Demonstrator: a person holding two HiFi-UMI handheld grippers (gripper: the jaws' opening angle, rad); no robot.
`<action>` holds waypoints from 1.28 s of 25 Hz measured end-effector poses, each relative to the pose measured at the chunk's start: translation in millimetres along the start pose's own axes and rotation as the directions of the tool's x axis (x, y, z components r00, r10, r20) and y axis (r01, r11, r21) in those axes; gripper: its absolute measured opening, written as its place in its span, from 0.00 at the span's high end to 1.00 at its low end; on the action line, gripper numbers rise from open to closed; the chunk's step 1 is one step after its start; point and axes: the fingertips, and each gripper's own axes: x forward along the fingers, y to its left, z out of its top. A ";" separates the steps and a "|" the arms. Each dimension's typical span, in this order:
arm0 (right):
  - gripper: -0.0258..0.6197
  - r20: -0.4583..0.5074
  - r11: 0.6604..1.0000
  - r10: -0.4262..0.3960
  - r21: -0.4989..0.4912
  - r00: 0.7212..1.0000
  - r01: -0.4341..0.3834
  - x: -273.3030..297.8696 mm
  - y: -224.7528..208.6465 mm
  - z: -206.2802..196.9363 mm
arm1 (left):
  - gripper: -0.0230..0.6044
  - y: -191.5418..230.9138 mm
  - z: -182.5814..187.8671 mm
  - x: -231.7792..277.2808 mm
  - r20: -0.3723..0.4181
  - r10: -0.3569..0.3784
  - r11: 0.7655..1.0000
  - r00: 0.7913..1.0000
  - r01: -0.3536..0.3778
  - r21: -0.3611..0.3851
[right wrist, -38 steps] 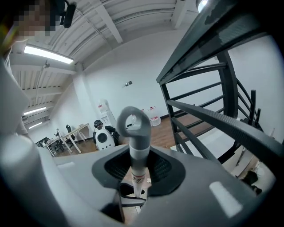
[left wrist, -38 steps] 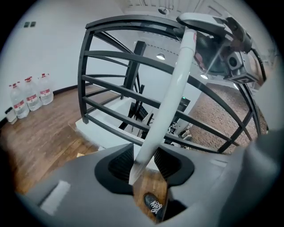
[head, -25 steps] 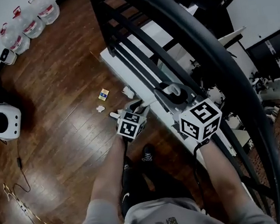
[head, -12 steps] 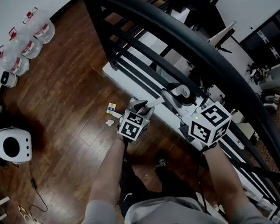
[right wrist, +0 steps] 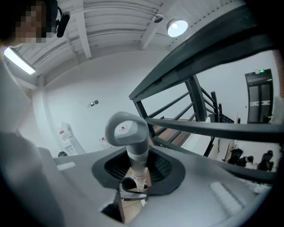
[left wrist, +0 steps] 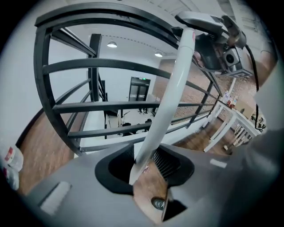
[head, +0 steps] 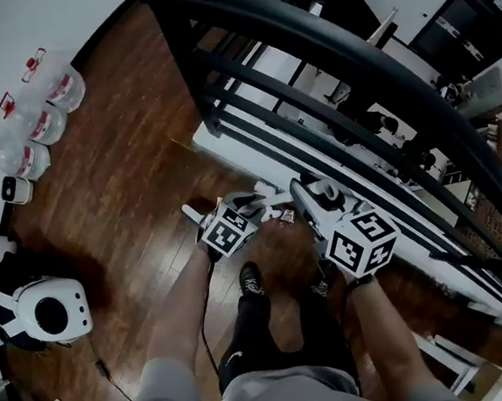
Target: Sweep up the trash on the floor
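Both grippers are advancing along the black metal railing crowding their right. Left gripper and right gripper are clamping one white, grey-capped pole; pale trash scraps are lying between them on brown wooden floor.

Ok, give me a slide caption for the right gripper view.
Right hand-held gripper shut on a grey loop-topped handle, black railing beyond.
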 end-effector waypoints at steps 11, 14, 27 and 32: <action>0.82 -0.049 0.964 -0.246 0.092 0.968 0.249 -26.1 -41.6 -46.1 | 0.72 -18.3 -3.4 57.4 -0.044 -0.153 0.977 0.987 0.158 0.144; 0.82 -0.037 0.945 -0.307 0.103 0.951 0.310 -54.1 -60.9 -38.3 | 0.72 -44.6 19.0 74.3 -0.026 -0.200 0.966 0.979 0.201 0.163; 0.82 0.054 0.930 -0.357 0.114 0.933 0.349 -138.9 -89.4 3.6 | 0.74 -120.1 89.5 89.8 -0.029 -0.272 0.926 0.962 0.270 0.263; 0.82 0.078 0.958 -0.273 0.111 0.959 0.263 -122.6 -62.7 24.6 | 0.74 -97.4 86.2 46.1 -0.033 -0.212 0.944 0.977 0.214 0.250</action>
